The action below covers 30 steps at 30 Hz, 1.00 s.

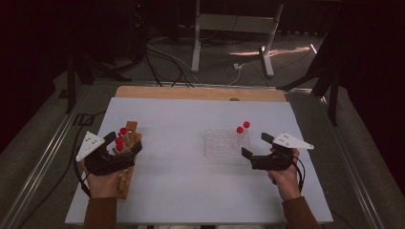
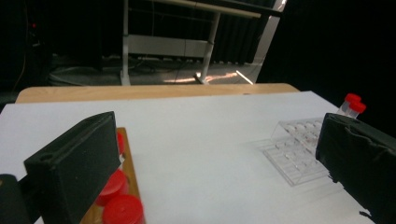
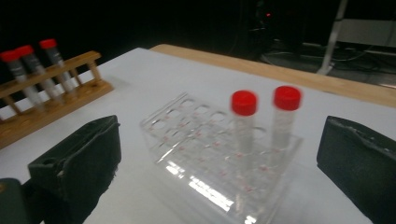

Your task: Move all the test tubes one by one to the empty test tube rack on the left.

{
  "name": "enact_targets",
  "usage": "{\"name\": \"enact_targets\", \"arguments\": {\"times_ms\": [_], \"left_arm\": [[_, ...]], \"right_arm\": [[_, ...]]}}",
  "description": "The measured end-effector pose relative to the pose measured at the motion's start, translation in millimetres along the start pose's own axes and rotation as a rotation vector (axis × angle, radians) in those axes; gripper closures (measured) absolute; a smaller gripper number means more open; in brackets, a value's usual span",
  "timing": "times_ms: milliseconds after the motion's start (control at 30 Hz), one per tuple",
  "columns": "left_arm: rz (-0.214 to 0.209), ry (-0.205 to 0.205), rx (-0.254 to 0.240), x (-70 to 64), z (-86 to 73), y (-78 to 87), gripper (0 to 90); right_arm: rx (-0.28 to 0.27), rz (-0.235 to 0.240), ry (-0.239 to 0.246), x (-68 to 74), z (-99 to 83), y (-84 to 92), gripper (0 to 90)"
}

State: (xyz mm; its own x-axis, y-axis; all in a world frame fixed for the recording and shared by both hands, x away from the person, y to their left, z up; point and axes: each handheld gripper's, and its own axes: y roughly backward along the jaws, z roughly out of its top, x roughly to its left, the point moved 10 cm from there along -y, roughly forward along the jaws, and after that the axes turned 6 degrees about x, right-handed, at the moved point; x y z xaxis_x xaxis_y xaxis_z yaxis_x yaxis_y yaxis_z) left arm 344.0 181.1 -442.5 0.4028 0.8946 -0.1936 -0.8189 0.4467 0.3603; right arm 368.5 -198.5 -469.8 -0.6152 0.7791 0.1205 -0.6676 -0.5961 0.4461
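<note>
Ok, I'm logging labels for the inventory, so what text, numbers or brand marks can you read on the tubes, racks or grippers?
None can be read.
Red-capped tubes: no print visible on caps or bodies; the image is blurred.
Clear rack: faint reddish marks by the holes, too small and blurred to read.
Wooden rack: no lettering visible.
Left gripper and right gripper: plain black jaws; the grey plates show only small dots.

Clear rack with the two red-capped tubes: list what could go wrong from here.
1. The clear rack looks light and holds two tall tubes at one end, so a nudge from the right gripper, whose open jaws sit close beside it, could tip or slide it.
2. The left gripper hovers over the wooden rack; closing carelessly might knock neighbouring tubes.
</note>
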Motion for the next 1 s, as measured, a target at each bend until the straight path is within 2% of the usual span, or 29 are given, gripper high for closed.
{"name": "enact_targets", "arguments": {"times_ms": [67, 133, 200, 267, 433, 600, 700, 800, 900, 1000], "left_arm": [[-0.023, -0.005, -0.012, -4.1, 0.1, -0.6, 3.6], [-0.015, -0.011, -0.023, -6.2, 0.3, -1.3, 4.8], [-0.023, -0.012, -0.018, -9.1, -0.4, -3.2, 4.6], [-0.013, -0.013, -0.011, -11.1, -1.2, -5.6, 0.7], [-0.037, -0.02, 0.01, -20.3, -4.0, -12.1, 0.6], [-0.043, -0.026, 0.019, -25.2, -5.8, -15.7, 0.6], [-0.046, -0.025, 0.022, -26.2, -6.3, -16.4, 0.6], [-0.046, -0.022, 0.026, -26.0, -7.1, -17.0, 0.6], [-0.046, -0.016, 0.028, -25.4, -8.0, -17.8, 0.6], [-0.047, -0.013, 0.031, -24.6, -8.9, -18.2, 0.6]], "right_arm": [[-0.003, -0.011, -0.007, -5.4, 2.8, 0.8, 0.0], [-0.002, -0.027, -0.012, -11.7, 4.5, 0.3, 0.0], [0.005, -0.049, -0.015, -19.5, 5.3, -1.1, 0.0], [0.008, -0.063, -0.025, -26.7, 6.5, -2.3, 0.0], [0.009, -0.12, -0.065, -46.5, 7.7, -7.2, 2.8], [0.048, -0.16, -0.072, -56.5, 0.3, -18.9, 5.7], [0.07, -0.183, -0.055, -58.6, -2.7, -26.9, 9.2], [0.088, -0.204, -0.036, -59.8, -5.4, -34.6, 18.3], [0.092, -0.198, -0.002, -58.4, -7.6, -40.6, 43.4], [0.095, -0.191, 0.022, -56.5, -8.3, -46.8, 55.8]]}}
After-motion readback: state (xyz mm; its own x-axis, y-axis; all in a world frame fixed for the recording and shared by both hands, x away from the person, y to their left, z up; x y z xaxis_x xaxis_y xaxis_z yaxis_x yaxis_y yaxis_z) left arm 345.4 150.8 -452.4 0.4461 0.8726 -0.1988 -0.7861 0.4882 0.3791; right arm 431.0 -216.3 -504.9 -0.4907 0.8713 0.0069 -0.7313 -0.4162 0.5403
